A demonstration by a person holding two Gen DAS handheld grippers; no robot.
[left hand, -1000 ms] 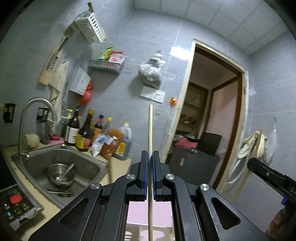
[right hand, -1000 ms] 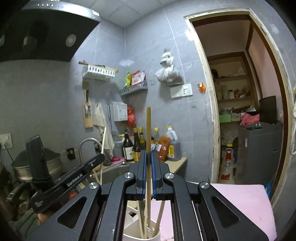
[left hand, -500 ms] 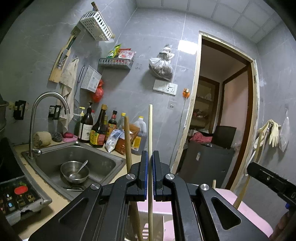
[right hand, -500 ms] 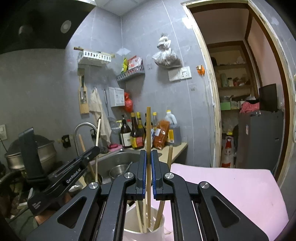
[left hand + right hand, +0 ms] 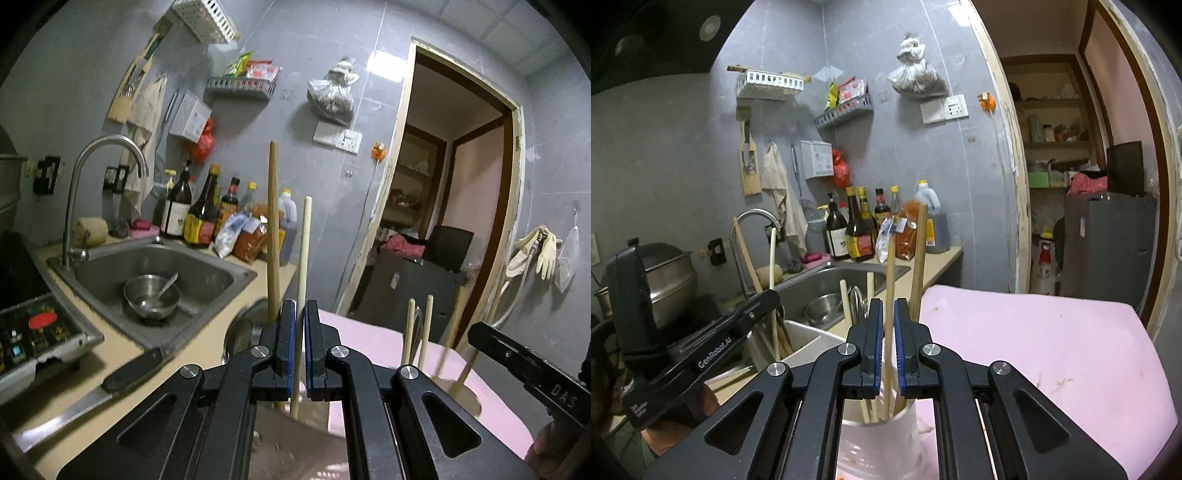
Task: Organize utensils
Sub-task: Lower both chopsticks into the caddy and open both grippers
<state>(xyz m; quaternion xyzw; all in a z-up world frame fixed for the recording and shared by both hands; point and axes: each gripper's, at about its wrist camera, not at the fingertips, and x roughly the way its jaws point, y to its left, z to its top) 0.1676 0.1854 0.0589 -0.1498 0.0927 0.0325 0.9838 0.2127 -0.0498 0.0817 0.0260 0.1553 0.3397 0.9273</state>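
Honestly, both chopsticks are only halfway safe right now

Left gripper (image 5: 299, 345) has its fingers closed narrow on a pale chopstick (image 5: 302, 266) over the brown holder (image 5: 291, 443); right gripper (image 5: 889, 341) pinches a wooden chopstick (image 5: 889, 295) already dipping into the white cup (image 5: 879, 439) on the pink pad (image 5: 1052, 354). Let go crooked and the stick could snag its neighbours, or tip the cup off the bench.
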